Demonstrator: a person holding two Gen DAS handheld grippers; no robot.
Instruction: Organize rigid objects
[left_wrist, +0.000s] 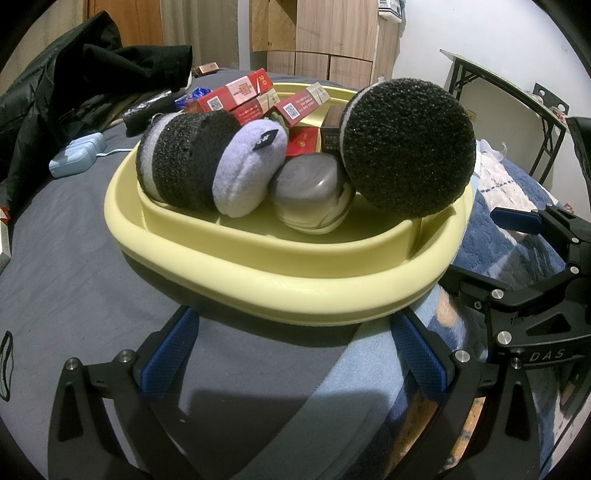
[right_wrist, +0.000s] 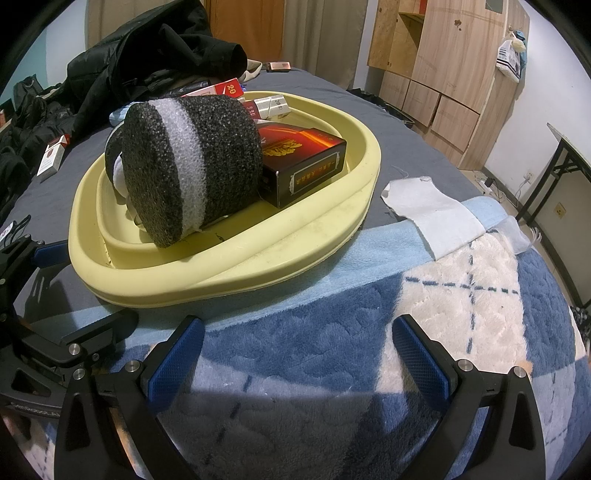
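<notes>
Your left gripper (left_wrist: 295, 354) hangs with its blue pads spread wide and nothing between them, just short of the yellow tray (left_wrist: 280, 273) on the grey bedsheet (left_wrist: 74, 236). Your right gripper (right_wrist: 295, 354) is likewise spread and empty over the blue-and-white blanket (right_wrist: 369, 332), the tray's rim ahead to its left. Inside the tray, nearest you, lie two black foam cylinders (left_wrist: 406, 147), a lilac puff (left_wrist: 247, 166) and a grey case (left_wrist: 310, 184); behind them sit red cigarette packs (left_wrist: 295, 107). A black jacket (left_wrist: 74, 81) lies beyond
</notes>
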